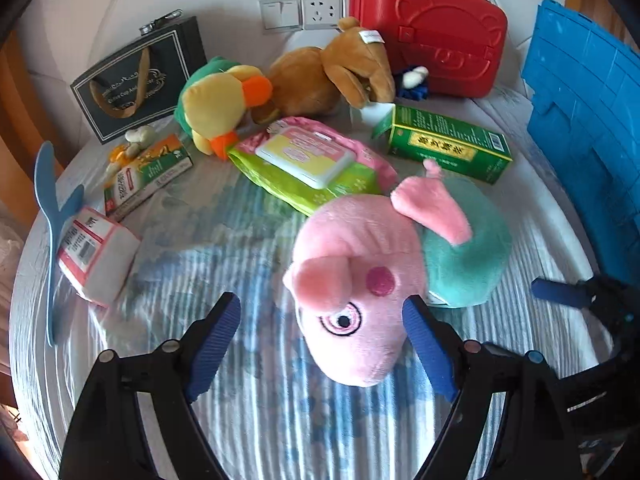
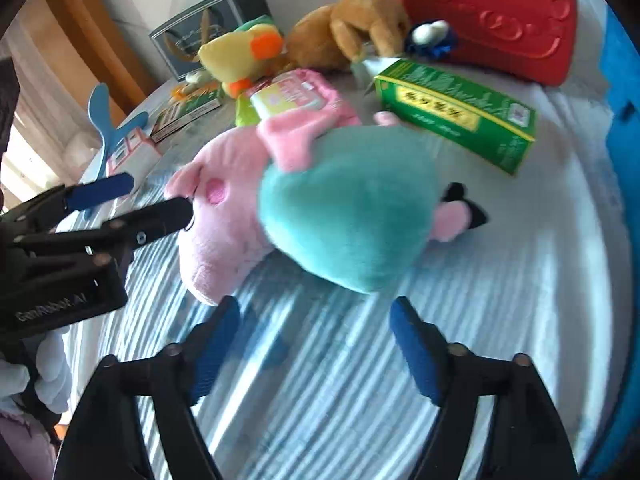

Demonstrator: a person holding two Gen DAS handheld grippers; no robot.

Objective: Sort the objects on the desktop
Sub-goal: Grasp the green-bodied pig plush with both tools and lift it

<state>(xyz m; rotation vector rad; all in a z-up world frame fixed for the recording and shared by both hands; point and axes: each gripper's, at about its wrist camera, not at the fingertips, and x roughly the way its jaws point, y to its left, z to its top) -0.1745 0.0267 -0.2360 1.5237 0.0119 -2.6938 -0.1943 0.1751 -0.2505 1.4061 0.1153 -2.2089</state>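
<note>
While the pink pig plush (image 1: 360, 280) lies on the striped cloth just before the green box (image 1: 444, 144), left gripper (image 1: 324, 344) straddles its snout, jaws open; right gripper (image 2: 316, 344) open, empty; a shallow bite could slip off.

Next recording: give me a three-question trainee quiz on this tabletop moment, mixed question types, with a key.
1. True or false: the pink pig plush lies on the striped cloth between the left gripper fingers.
2. Multiple choice: what lies directly behind the pig plush in the left wrist view? A) red case B) wet wipes pack C) black gift bag
3. Fill in: the right gripper is ____, with nothing between its fingers.

Key:
1. True; its right finger is at the pig's cheek, though contact is unclear.
2. B
3. open
</note>
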